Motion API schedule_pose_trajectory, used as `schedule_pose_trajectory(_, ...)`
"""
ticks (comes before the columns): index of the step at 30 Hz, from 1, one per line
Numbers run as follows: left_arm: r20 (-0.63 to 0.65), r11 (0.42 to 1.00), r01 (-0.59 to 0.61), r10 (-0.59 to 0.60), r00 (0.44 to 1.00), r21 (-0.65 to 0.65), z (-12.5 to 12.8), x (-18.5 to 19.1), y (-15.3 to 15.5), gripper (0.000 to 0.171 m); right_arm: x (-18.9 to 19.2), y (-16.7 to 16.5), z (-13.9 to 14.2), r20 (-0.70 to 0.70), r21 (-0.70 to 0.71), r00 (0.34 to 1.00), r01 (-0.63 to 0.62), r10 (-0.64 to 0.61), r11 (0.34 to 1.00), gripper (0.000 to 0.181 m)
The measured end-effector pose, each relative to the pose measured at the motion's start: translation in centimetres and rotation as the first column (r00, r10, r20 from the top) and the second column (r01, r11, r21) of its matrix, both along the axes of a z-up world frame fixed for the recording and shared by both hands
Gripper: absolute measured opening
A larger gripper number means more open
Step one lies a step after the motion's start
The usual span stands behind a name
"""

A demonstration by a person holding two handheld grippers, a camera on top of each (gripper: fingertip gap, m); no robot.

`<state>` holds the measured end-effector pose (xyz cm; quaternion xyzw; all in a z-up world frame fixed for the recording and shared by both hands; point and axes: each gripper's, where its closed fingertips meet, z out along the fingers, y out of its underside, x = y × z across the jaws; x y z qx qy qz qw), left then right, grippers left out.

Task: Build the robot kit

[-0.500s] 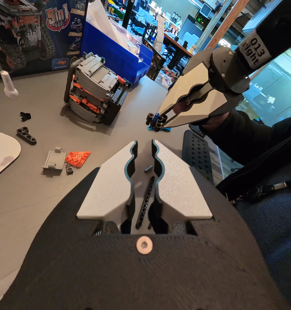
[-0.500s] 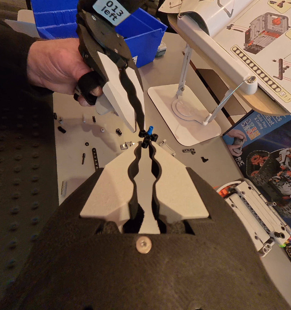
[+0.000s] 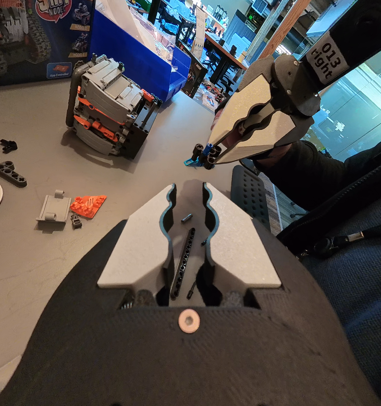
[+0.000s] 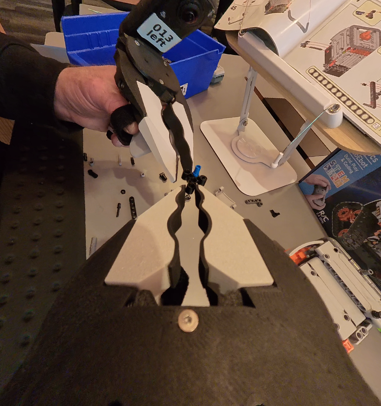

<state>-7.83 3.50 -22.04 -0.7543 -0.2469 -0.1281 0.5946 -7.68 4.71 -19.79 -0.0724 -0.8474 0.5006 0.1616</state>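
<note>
My right gripper point(image 4: 190, 189) is shut on a small black connector piece with a blue pin point(image 4: 194, 178) and holds it above the grey table point(image 4: 110, 197). It shows in the left wrist view point(image 3: 212, 153) at the upper right, with the piece point(image 3: 203, 153) at its tips. My left gripper point(image 3: 188, 189) is open and empty. Its tips sit just beside the piece in the right wrist view point(image 4: 180, 174). A long black beam point(image 3: 183, 261) and a short black pin point(image 3: 186, 218) lie on the table below the left fingers.
A grey and orange brick model point(image 3: 110, 109) stands on the table before a blue bin point(image 3: 136, 59). A grey panel point(image 3: 53, 208), an orange panel point(image 3: 88, 205) and a black bent beam point(image 3: 11, 173) lie at the left. A booklet point(image 4: 339, 55) rests on a white stand point(image 4: 251, 153). Left and right tips are no more than a few centimetres apart.
My left gripper's jaws have opened a little wider. My right gripper holds the black piece in much the same place.
</note>
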Motion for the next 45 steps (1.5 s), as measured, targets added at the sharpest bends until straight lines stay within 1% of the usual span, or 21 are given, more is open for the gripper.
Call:
schedule_pose_trajectory(8,0.020,0.999,0.039,-0.039,0.999,0.004,-0.06,0.63,0.54,0.023,0.24,-0.07,0.05,-0.001,-0.005,1.000,-0.017,0.017,1.000,0.006)
schedule_pose_trajectory(45,0.043,0.998,0.060,-0.060,0.997,-0.003,-0.40,0.81,0.89,0.021,0.46,0.34,-0.36,0.003,0.001,1.000,-0.024,0.024,1.000,0.006)
